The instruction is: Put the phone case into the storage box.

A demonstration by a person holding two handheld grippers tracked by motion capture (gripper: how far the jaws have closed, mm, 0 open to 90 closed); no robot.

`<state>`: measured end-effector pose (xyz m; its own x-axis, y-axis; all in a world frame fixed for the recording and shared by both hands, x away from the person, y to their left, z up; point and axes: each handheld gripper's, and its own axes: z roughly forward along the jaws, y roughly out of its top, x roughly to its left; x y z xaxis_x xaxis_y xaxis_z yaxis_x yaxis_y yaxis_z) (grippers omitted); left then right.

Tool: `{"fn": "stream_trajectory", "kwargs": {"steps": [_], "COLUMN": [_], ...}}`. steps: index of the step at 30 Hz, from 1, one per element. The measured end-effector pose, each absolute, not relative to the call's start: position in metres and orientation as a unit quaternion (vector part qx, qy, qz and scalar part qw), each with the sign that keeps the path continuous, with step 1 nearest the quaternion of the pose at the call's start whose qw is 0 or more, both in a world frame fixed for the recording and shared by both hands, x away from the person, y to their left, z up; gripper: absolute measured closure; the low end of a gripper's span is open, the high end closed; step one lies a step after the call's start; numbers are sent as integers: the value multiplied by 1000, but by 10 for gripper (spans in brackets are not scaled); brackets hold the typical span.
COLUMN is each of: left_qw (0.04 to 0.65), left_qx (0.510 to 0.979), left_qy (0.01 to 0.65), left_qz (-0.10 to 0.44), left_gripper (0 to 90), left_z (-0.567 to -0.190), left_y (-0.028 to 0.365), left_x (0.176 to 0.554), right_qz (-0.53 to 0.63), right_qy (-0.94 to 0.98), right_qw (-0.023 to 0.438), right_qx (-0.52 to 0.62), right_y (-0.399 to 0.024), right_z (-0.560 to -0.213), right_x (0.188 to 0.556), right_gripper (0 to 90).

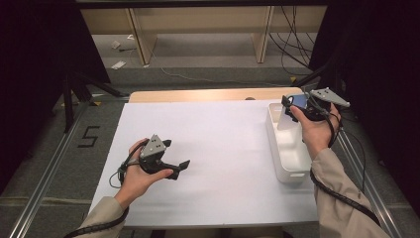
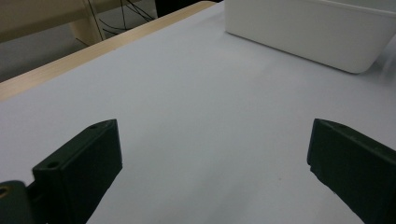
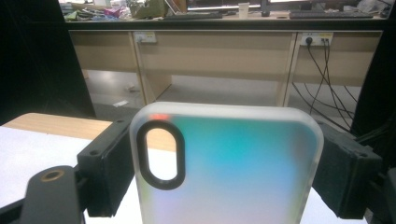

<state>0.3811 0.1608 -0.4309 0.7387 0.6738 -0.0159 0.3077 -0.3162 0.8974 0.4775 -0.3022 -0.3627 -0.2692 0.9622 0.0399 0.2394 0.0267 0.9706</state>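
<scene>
Room: dark curtains on both sides, wooden desk legs and loose cables on the floor beyond the far edge of the surface point(image 1: 208, 148).
Surface: white sheet over a wooden top, bare around the left gripper point(image 1: 166, 161).
Bin: white plastic bin point(image 1: 289, 166) directly below the right gripper point(image 1: 292, 108), well apart from the left gripper and off to that one's far right.
Phone case: frosted, see-through phone case point(image 3: 229, 168) with an oval camera cutout, standing upright between the pads of the right gripper, above the far end of the bin.
Right gripper: pinching the phone case by its two long edges, jaws set wide because the case is wide.
Left gripper: jaws spread with nothing between them, hovering low over the bare sheet, pointing toward the bin.
Step in hand: by the look of it, the case is being carried at the bin, either just lifted out or about to go in; the pictures cannot settle which.
Next move: likely a steady travel keeping the case upright, and only then letting the jaws part.
</scene>
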Motion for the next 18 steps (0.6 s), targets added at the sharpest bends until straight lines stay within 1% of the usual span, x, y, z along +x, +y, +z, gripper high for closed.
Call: {"fn": "stream_trajectory", "kwargs": {"steps": [18], "left_qw": [495], "left_qx": [789], "left_qy": [311], "left_qz": [186], "left_gripper": [23], "left_z": [-431], "left_y": [161], "left_x": [381], "right_qz": [499], "right_qy": [622], "right_qw": [358], "right_qx": [486], "right_y": [-299], "right_z": [-363], "right_x": [484], "right_gripper": [182]}}
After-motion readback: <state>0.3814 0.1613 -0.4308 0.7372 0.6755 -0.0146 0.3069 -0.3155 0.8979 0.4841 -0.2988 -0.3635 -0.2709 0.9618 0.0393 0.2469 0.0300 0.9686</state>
